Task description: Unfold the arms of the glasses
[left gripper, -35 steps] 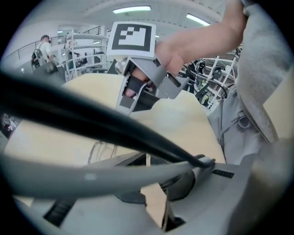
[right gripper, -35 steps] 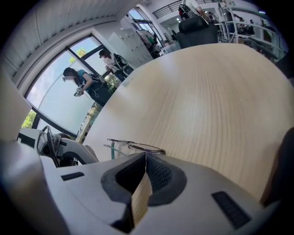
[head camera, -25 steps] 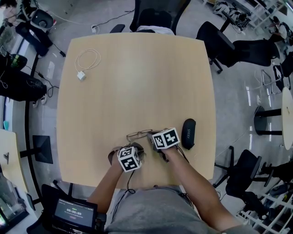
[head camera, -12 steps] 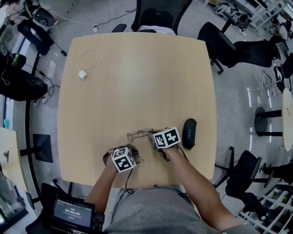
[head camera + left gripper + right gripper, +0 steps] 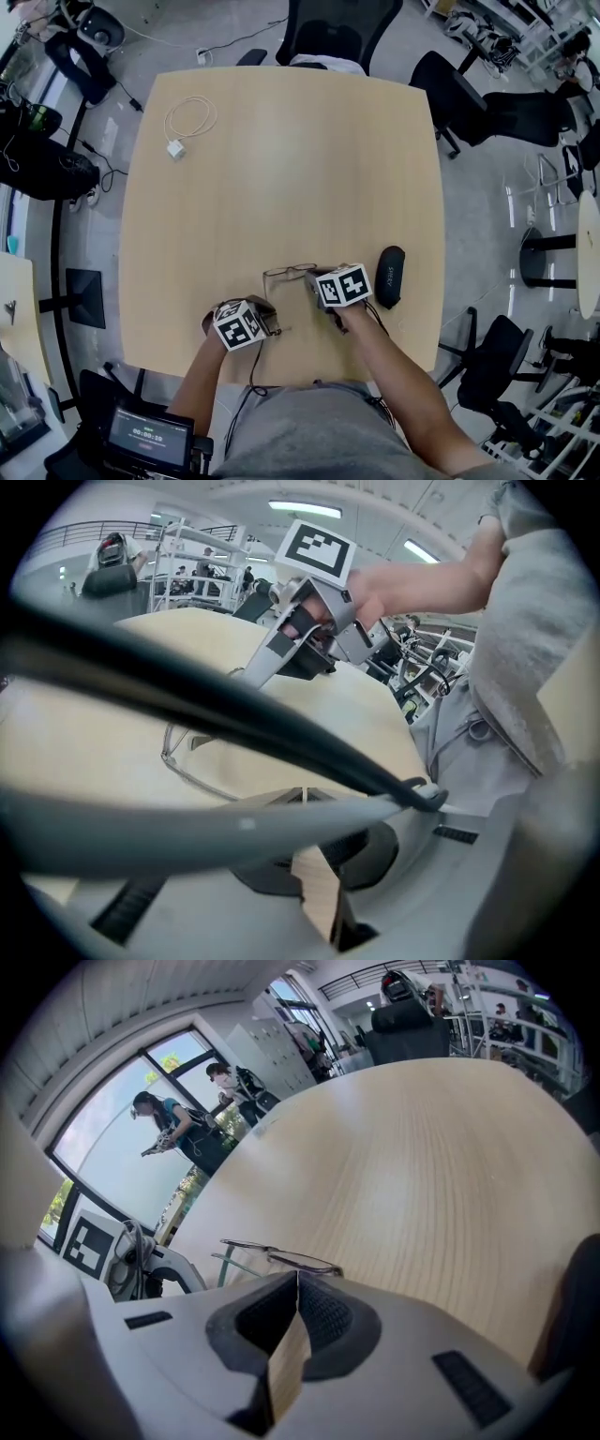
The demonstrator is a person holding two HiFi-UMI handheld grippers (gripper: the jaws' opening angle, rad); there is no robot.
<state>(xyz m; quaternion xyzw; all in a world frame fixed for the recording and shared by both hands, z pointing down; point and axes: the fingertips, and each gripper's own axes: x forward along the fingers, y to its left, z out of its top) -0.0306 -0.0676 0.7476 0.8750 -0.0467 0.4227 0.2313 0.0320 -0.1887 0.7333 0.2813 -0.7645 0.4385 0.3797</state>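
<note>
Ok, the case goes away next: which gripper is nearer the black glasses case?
Right. In the head view the right gripper sits just left of the black glasses case; the left gripper is well farther left, beyond the right one.

Steep overhead plus two low table (image 5: 281, 141) close-ups

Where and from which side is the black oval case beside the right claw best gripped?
Probably across its narrow middle, coming down from above: the black oval glasses case lies flat on the light wooden table, long axis pointing away from the person, so its width is the shorter span for a claw.
</note>
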